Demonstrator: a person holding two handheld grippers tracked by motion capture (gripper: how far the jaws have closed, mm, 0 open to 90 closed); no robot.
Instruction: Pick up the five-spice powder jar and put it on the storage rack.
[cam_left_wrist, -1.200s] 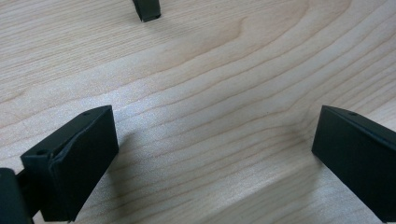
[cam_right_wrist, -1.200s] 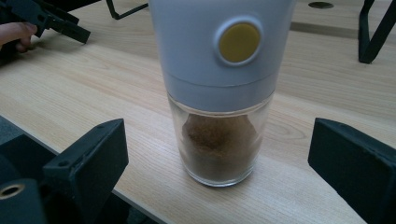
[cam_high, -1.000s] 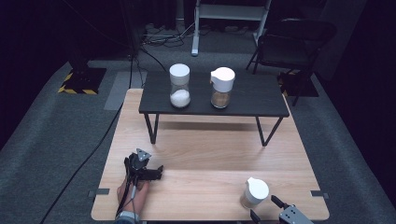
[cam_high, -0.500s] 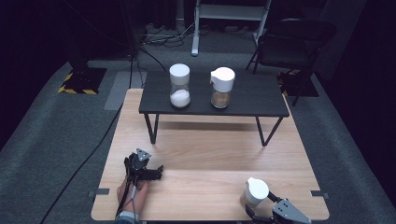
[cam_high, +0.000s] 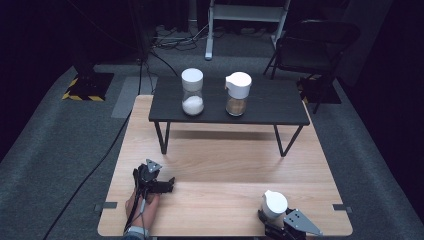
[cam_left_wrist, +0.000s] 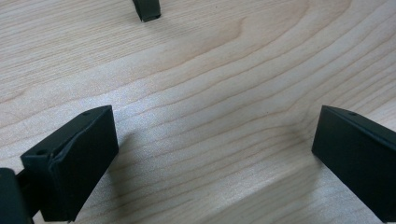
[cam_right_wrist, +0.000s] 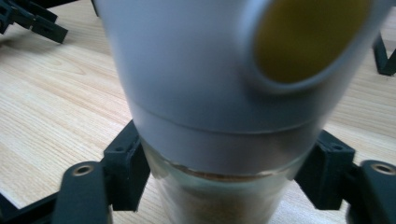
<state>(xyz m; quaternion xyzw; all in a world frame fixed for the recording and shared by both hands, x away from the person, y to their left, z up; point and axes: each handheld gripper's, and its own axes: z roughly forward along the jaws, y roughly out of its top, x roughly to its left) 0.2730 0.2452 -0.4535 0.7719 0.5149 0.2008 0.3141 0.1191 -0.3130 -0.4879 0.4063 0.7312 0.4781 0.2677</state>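
My right gripper (cam_high: 274, 223) jaws just closed, now clamped on jar (cam_high: 274, 203) at table (cam_high: 225, 170) near edge, toward right corner. Grasp done; lift, carry left. My left gripper (cam_high: 167, 183) apart, empty, near left edge. Count: one jar here, two jars far on shelf (cam_high: 270, 105).

Right gripper (cam_high: 276, 221): at the wooden table's (cam_high: 225, 165) near right edge, jaws just closed around the white-lidded jar (cam_high: 274, 204).
Left gripper (cam_high: 161, 185): resting near left.
Black shelf (cam_high: 270, 107): carries two jars.
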